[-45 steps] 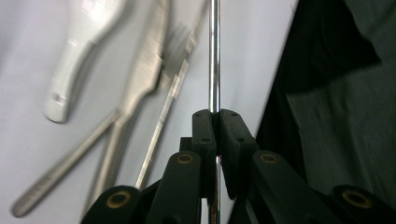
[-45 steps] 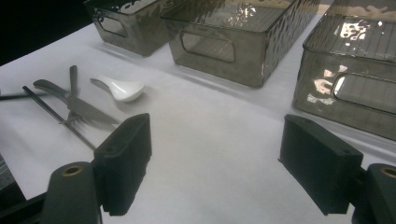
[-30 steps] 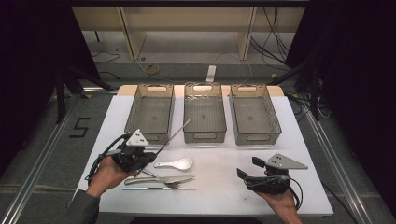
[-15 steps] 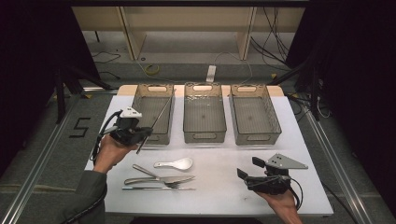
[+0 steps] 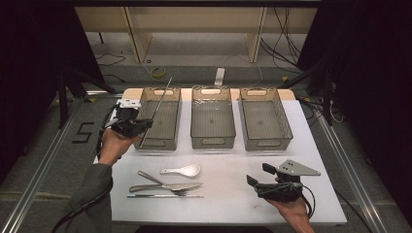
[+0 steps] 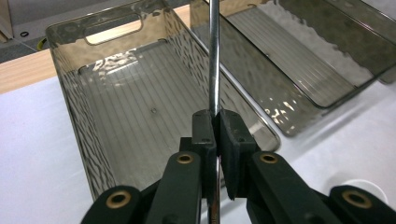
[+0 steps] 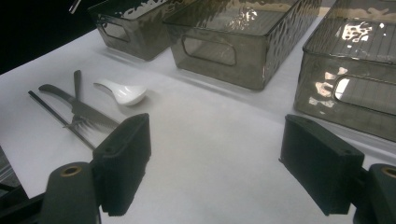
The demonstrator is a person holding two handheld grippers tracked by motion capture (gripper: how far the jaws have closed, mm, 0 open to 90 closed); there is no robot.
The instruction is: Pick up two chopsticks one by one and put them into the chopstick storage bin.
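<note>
1. Your left gripper (image 5: pixel 138 125) is clenched on a thin metal chopstick (image 5: pixel 156 110); in the left gripper view the rod (image 6: pixel 214 56) runs up from between the pressed pads.
2. You hold that chopstick tilted over the left bin (image 5: pixel 163 127), its upper tip past the bin's far rim and its lower end near the front wall.
3. The left bin is the landmark: the middle bin (image 5: pixel 212 121) stands just beside it to the right, and the right bin (image 5: pixel 265 120) beyond that.
4. In front of the left bin, on the white table (image 5: pixel 228 194), lie a white spoon (image 5: pixel 182 170), a knife (image 5: pixel 167 186), a fork (image 5: pixel 158 181) and a second chopstick (image 5: pixel 165 196).
5. Your right gripper (image 5: pixel 256 174) rests well to the right of those, jaws released and wide apart, nothing between them.
</note>
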